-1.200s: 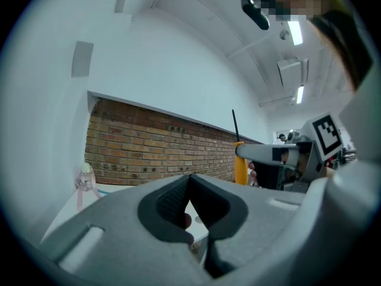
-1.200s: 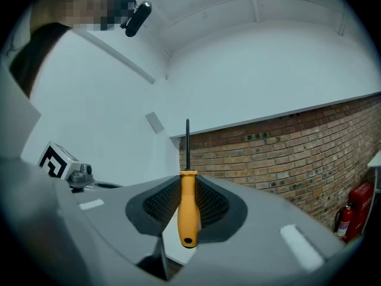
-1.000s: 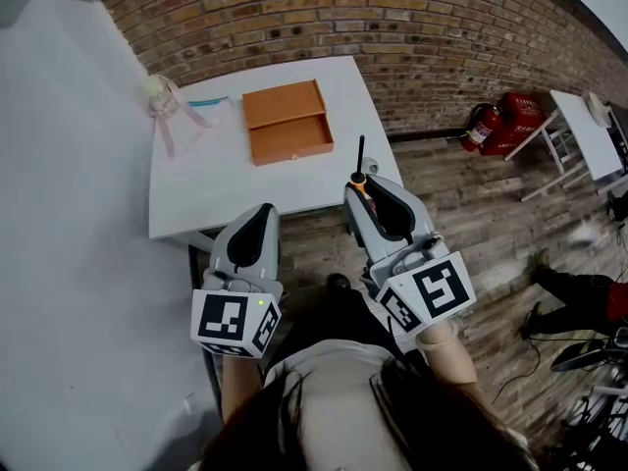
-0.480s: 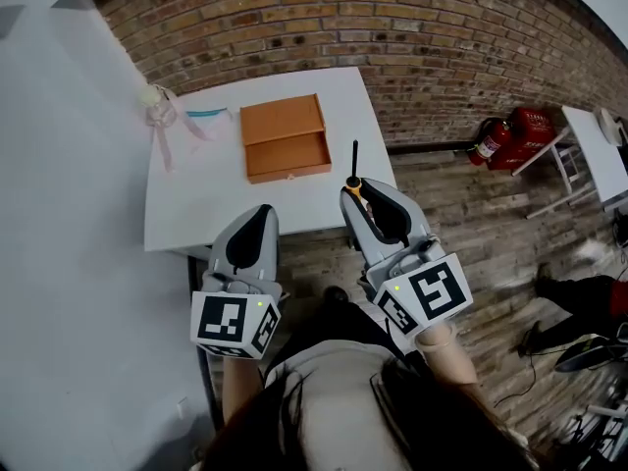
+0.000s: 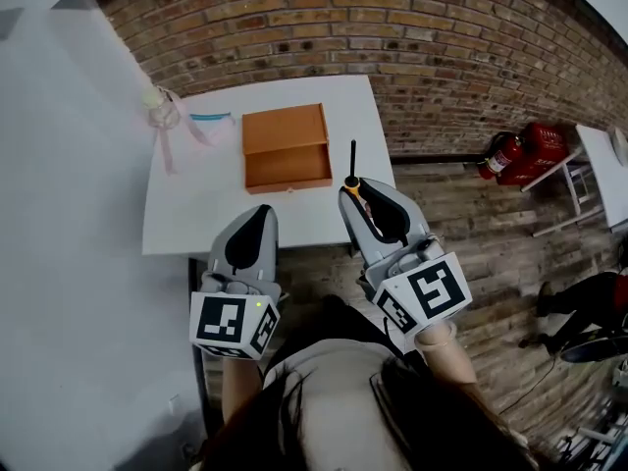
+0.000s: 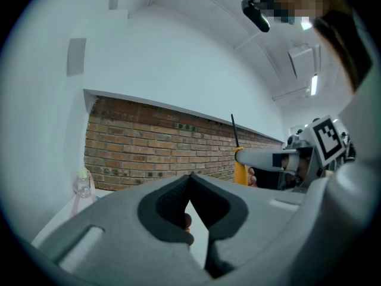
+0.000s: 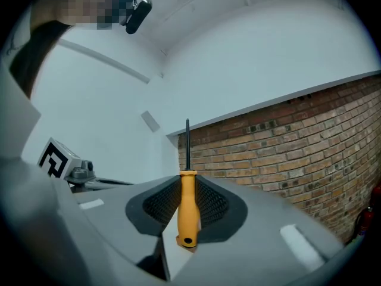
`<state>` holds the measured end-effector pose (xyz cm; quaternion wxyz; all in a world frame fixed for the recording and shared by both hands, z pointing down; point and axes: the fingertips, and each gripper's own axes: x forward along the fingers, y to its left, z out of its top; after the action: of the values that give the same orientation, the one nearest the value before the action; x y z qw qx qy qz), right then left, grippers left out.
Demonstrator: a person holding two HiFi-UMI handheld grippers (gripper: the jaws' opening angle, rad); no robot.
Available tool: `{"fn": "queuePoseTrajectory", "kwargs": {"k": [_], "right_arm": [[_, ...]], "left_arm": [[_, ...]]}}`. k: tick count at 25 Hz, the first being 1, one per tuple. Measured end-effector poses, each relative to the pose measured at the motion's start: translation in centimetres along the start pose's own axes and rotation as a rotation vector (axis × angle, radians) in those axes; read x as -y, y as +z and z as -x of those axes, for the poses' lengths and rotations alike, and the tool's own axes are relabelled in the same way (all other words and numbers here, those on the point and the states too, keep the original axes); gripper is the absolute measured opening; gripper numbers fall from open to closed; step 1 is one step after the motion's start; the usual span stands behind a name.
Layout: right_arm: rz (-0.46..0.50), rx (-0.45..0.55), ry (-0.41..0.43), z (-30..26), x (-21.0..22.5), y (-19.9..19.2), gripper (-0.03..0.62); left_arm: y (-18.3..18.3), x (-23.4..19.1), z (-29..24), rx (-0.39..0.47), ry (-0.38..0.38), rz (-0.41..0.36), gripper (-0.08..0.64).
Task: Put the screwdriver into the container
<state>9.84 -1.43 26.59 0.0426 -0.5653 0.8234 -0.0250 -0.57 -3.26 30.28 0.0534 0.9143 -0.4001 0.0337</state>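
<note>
An orange open container (image 5: 286, 147) lies on the white table (image 5: 196, 204). My right gripper (image 5: 355, 186) hovers at the table's near right edge, shut on the screwdriver (image 5: 353, 170). Its yellow handle (image 7: 188, 207) is clamped between the pads and its black shaft (image 7: 187, 143) points up and forward. In the right gripper view the right gripper (image 7: 188, 186) faces the brick wall. My left gripper (image 5: 257, 216) hangs beside it over the table's near edge, shut with nothing in it. The left gripper (image 6: 190, 176) shows its tips meeting, with the screwdriver (image 6: 240, 171) off to its right.
A small bottle with pink ribbon (image 5: 159, 103) and a blue strip (image 5: 208, 118) sit at the table's far left. A brick wall (image 5: 392, 27) runs behind the table and a white wall (image 5: 69, 214) along its left. Red fire extinguishers (image 5: 520, 152) stand on the wooden floor to the right.
The table and container have slid lower in the head view, nearer to both grippers. The right gripper still holds the screwdriver the same way; the left gripper stays shut.
</note>
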Motion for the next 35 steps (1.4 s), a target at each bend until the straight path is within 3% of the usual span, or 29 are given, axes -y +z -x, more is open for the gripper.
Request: {"fn": "queuePoseTrajectory", "kwargs": {"k": [13, 35], "right_arm": [[-0.021, -0.022, 0.077, -2.4, 1.7, -0.8, 0.078], [0.027, -0.084, 0.070, -9.9, 4.1, -3.6, 0.078]], "left_arm": [[0.0, -1.0, -1.4, -0.011, 0.089, -0.001, 0.000], [0.9, -6.5, -5.8, 0.015, 0.090, 0.016, 0.000]]}}
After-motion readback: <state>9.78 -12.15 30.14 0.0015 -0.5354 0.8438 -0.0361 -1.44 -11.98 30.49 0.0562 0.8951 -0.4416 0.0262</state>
